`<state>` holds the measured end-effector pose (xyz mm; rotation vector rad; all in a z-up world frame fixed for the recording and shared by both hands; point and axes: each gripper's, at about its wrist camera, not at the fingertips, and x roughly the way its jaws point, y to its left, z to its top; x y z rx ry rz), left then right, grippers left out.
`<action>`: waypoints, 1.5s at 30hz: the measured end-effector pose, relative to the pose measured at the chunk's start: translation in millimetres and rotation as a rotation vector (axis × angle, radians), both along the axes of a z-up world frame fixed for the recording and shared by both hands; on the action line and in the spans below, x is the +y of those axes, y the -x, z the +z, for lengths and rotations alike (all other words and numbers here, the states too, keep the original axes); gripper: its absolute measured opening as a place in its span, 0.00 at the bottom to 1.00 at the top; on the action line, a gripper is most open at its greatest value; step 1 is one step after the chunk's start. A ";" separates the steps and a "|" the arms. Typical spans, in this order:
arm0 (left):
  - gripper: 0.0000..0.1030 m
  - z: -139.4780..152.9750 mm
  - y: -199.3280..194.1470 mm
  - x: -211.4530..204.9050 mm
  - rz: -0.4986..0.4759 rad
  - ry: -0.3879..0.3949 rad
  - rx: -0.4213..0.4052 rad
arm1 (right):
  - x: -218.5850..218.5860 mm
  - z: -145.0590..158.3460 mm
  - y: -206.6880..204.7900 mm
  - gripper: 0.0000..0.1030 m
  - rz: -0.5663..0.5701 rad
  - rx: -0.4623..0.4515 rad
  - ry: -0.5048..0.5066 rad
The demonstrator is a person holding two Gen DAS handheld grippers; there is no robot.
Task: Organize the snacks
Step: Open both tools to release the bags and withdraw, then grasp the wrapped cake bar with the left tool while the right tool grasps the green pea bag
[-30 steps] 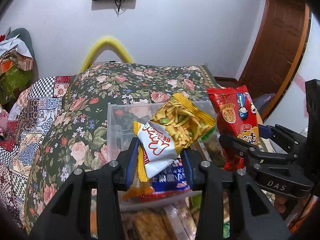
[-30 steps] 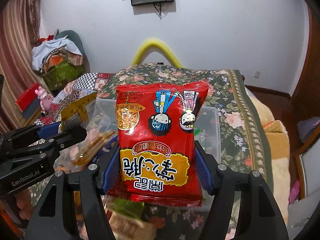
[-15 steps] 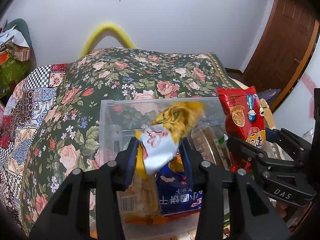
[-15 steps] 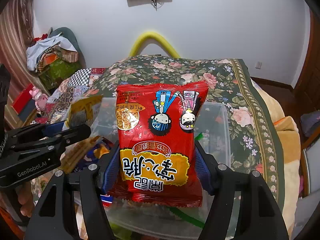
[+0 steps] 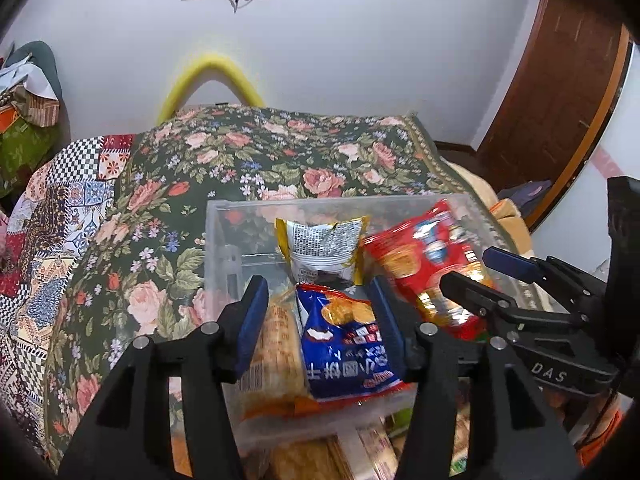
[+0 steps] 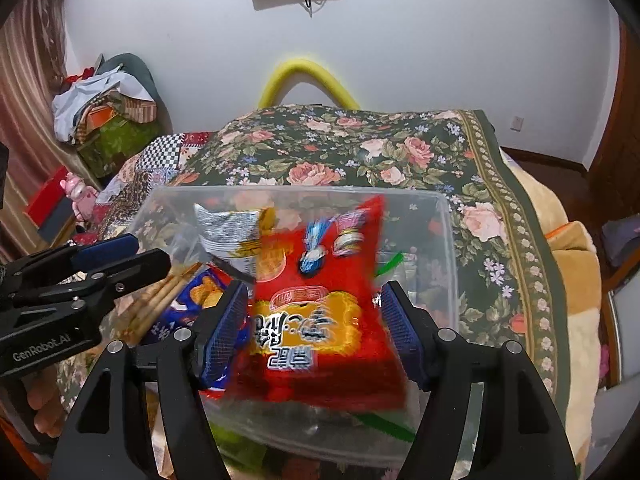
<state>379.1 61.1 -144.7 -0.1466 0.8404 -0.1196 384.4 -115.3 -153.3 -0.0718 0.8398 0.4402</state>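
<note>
Now both grippers, left (image 5: 316, 320) and right (image 6: 316, 328), spread wide above clear plastic bin (image 5: 224, 240), blurred red snack bag (image 6: 320, 304) loose between right's pads.

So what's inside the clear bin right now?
The clear bin holds a yellow-edged packet, a blue chip bag and a cracker pack; the blurred red bag hides whatever lies beneath it.

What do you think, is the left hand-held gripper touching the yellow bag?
Apart. The right wrist view shows a gap between the open left hand-held gripper and the yellow bag, which sits farther inside the clear bin.
</note>
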 end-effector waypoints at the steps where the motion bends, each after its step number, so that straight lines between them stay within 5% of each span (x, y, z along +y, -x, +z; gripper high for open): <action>1: 0.53 4.9 5.4 0.7 0.002 -0.003 -0.010 | -1.3 5.0 4.2 0.64 0.001 -0.010 0.000; 11: 0.61 38.8 61.8 12.5 0.007 -0.006 -0.078 | -12.3 37.7 51.3 0.66 0.017 -0.096 -0.002; 19: 0.64 34.9 107.1 16.4 -0.006 -0.042 -0.063 | -17.3 33.4 90.5 0.70 0.043 -0.114 0.024; 31: 0.65 -9.0 148.4 23.6 -0.011 -0.024 0.041 | -6.5 -23.2 125.1 0.72 0.051 0.045 0.038; 41: 0.64 -39.8 149.5 11.7 -0.035 0.020 0.097 | 6.2 -61.6 120.8 0.72 0.054 0.136 0.077; 45: 0.57 -45.8 144.0 4.1 -0.047 0.029 0.099 | 3.0 -65.3 118.7 0.72 0.050 0.161 0.046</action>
